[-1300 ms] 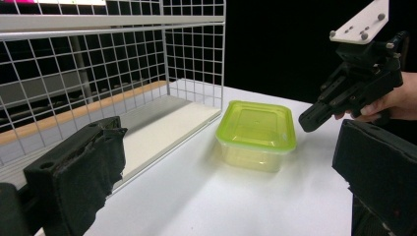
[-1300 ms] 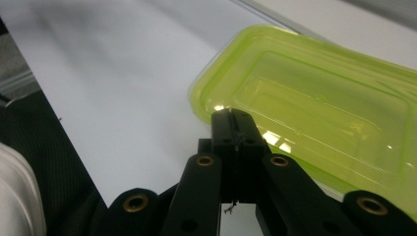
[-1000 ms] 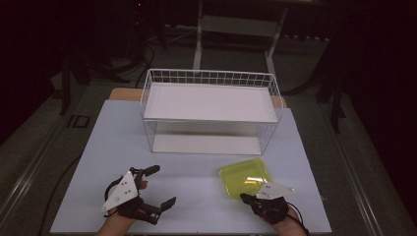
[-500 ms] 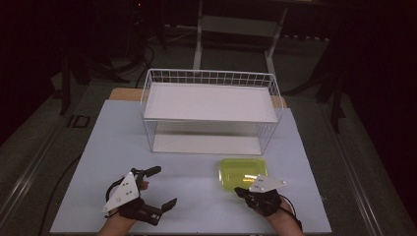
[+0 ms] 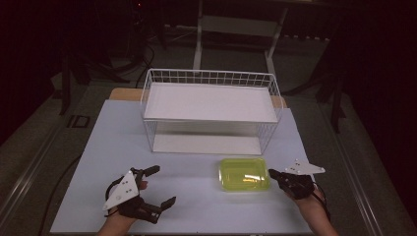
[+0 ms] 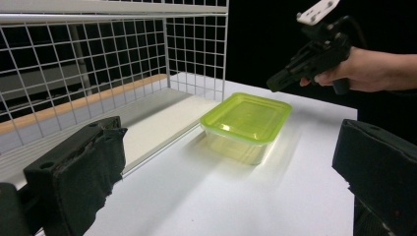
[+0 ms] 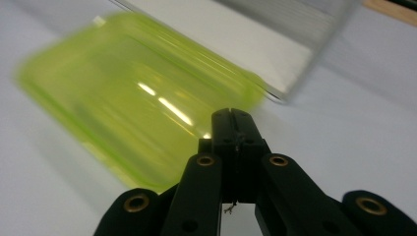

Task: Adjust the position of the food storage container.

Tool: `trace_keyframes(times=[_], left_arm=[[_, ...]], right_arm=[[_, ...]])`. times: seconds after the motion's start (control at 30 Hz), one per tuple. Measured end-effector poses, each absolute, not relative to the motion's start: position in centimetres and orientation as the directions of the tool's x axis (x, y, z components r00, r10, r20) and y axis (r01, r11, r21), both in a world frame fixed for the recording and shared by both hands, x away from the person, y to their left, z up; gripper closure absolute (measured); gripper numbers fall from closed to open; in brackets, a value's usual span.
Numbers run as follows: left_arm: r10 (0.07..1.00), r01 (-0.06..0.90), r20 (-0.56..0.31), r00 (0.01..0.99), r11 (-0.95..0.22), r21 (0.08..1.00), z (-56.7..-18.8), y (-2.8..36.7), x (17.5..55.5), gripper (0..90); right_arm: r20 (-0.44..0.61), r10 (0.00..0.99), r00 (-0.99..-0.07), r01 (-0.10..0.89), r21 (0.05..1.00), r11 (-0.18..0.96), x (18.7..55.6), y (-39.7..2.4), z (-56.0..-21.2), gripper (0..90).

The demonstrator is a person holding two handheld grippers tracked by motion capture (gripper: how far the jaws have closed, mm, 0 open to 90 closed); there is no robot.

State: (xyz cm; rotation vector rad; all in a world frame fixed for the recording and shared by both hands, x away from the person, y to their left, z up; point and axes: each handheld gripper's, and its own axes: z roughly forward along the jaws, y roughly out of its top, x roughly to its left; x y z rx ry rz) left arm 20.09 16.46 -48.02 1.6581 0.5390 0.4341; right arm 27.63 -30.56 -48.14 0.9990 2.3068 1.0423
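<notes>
Green container (image 5: 244,174) sits lower centre on the pale table (image 5: 113,142) before the wire rack (image 5: 210,110), dark room behind; right gripper (image 5: 273,174) pressed together beside it, left gripper (image 5: 157,187) spread.

Table (image 5: 123,147) being viewed from above, facing forward. Green container (image 6: 246,118) being framed low by left gripper view, closer by right gripper view (image 7: 137,113); shared by all.
</notes>
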Motion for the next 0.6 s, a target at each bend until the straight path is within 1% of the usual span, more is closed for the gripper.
trace_keyframes(times=[0.2,0.3,0.6], left_arm=[[0.571,0.103,-0.021,0.821,-0.111,0.988,-48.0,16.6,20.0,0.0],[0.567,0.107,-0.025,0.823,-0.112,0.988,-48.1,16.5,20.0,0.0],[0.564,0.112,-0.023,0.826,-0.124,0.986,-48.2,16.3,20.0,0.0]], right_arm=[[-0.056,0.780,-0.624,0.484,0.755,0.442,28.8,-31.1,-49.8,90.0],[-0.047,0.775,-0.630,0.489,0.751,0.443,28.8,-30.8,-50.2,90.0],[-0.034,0.747,-0.664,0.471,0.758,0.452,28.8,-29.2,-50.1,90.0]])
